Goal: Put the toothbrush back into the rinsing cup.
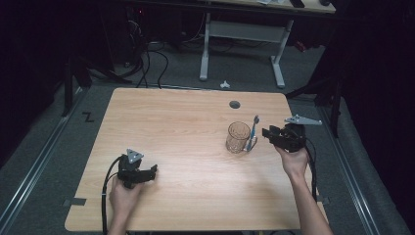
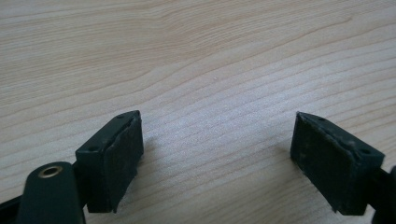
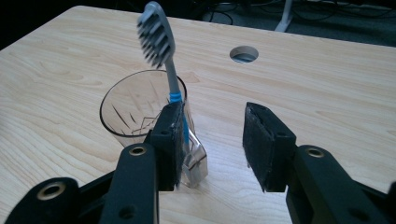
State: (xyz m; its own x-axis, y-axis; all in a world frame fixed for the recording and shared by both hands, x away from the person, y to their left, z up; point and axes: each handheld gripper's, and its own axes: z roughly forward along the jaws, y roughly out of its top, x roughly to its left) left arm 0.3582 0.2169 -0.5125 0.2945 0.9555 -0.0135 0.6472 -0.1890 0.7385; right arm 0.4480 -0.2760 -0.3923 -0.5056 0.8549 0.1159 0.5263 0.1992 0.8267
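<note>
Light falls from above onto the worktop (image 1: 195, 142), which is evenly bright in the high view while the floor and room around it sink into near black. That view is soft and grainy. Both gripper views are brighter; soft shadows sit under the jaws. The toothbrush (image 3: 161, 51) head is slightly blurred, and the glass (image 3: 135, 109) carries faint glints.

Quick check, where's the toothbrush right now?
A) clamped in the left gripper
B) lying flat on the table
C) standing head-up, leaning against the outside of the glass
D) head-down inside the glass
C: the toothbrush stands bristles-up, leaning on the outer wall of the glass, its base in a clear holder on the table; the right gripper is open beside it.
</note>
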